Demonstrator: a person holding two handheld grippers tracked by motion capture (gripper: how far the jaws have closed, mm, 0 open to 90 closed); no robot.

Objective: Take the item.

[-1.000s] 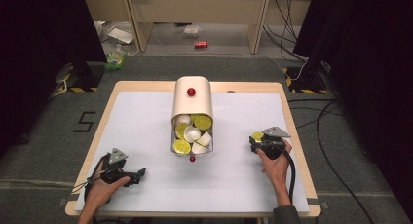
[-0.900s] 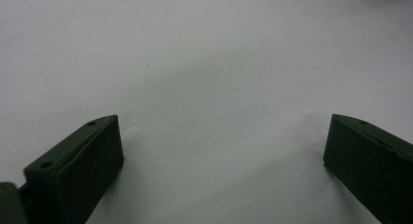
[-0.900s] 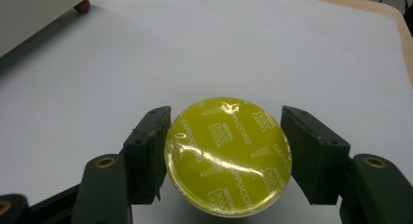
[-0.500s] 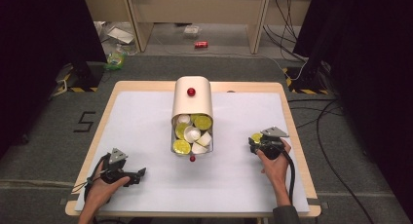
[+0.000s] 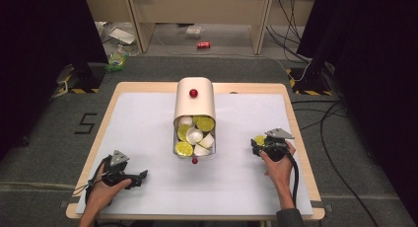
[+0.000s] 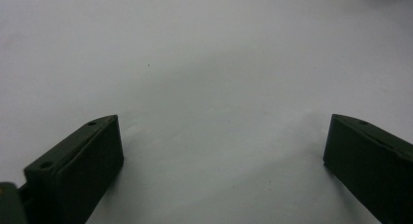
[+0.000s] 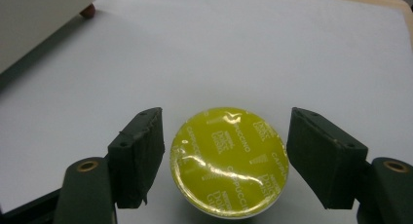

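Near edge of table [image 5: 148,207], white sheet over wooden top. Left gripper [image 5: 139,176] low at the near left corner, held in left hand [image 5: 101,190], jaws spread wide; in the left gripper view, bare white surface between them [image 6: 221,136], nothing gripped.

Right gripper [image 5: 255,146] at the right side, held in right hand [image 5: 278,168], pointing toward the table's middle. In the right gripper view, jaws apart with a yellow coffee capsule [image 7: 229,160] standing between them, foil lid up, printed lettering on it. Narrow gap on either side of the capsule; neither jaw touching it as far as visible. Capsule resting on the white sheet, also seen as a yellow spot [image 5: 260,139] just ahead of the gripper in the high view.

Farther in, at centre: a cream box [image 5: 194,101] with rounded top and a red knob [image 5: 193,93], its open drawer [image 5: 175,138] facing the near side. Inside, more yellow capsules [image 5: 184,148] and white capsules [image 5: 194,135] jumbled together. Small red knob [image 5: 194,161] at the drawer's front.

Beyond the table: grey floor, cables [image 5: 340,138], a red can [image 5: 203,45] lying near wooden furniture legs.
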